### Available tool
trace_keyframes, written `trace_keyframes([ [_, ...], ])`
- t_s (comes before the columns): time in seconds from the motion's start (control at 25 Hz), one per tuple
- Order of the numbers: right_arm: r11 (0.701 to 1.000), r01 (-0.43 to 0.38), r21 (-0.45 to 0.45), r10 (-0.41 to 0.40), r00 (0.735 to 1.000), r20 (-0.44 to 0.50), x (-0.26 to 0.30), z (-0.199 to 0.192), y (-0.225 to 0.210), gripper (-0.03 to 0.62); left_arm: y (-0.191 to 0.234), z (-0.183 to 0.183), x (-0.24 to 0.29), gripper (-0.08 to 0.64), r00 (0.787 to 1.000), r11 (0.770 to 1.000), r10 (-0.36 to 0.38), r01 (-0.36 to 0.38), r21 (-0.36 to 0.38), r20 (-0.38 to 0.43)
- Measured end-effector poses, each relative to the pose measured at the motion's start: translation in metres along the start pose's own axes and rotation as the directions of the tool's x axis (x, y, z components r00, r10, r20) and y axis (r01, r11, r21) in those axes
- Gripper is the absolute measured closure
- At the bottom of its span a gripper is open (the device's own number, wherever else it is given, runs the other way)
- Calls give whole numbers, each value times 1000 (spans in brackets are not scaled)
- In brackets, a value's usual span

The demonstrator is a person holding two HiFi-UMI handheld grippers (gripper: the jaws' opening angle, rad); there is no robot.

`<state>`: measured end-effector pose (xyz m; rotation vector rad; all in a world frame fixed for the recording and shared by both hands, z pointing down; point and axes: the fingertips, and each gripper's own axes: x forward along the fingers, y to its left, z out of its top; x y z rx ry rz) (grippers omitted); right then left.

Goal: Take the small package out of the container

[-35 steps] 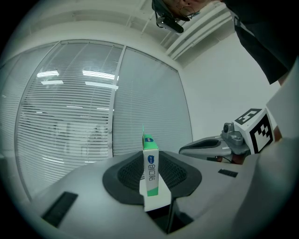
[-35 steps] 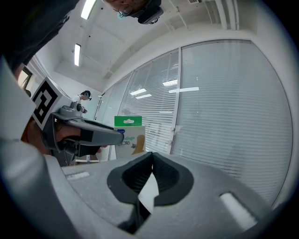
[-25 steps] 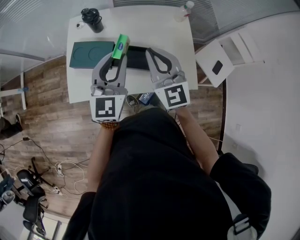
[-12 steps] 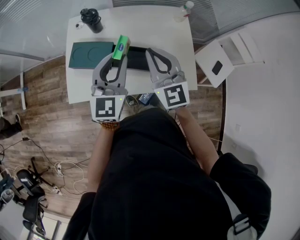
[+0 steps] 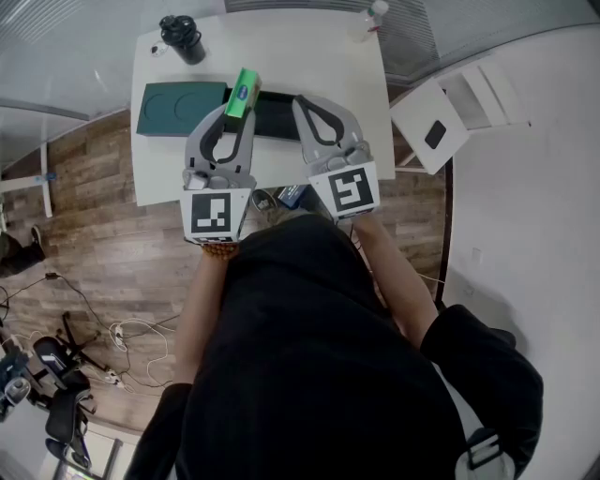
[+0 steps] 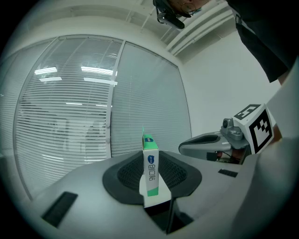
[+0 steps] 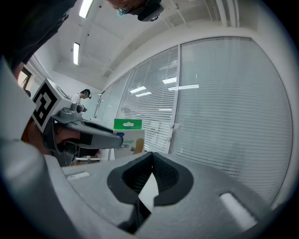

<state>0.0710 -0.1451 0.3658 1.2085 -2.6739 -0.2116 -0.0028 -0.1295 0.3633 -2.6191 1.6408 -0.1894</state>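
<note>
The small green and white package stands upright between the jaws of my left gripper, which is shut on it. It hangs above the white table, over the near edge of the dark container. The left gripper view shows the package edge-on between the pads, raised against the window blinds. My right gripper hovers beside it over the container's black part, shut with nothing in it. In the right gripper view the jaws meet, and the package shows at the left.
A black flask stands at the table's back left corner and a clear bottle at the back right. A white side table carrying a dark phone sits to the right. Cables lie on the wooden floor at the left.
</note>
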Motion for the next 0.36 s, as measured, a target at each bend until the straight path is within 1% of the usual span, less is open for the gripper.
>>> trace_keyframes([
  [0.12,1000,3,-2,-3,1000,2,0,1,-1,595,0,0,-1,454,1000,999,13,-14,-34,-12],
  [0.24,1000,7,-2,-7,1000,-1,0,-1,-3,595,0,-2,1,454,1000,1000,4,-4,-7,-4],
  [0.36,1000,9,1,-9,1000,-3,0,-4,-4,595,0,-2,1,454,1000,1000,11,-11,-20,-18],
])
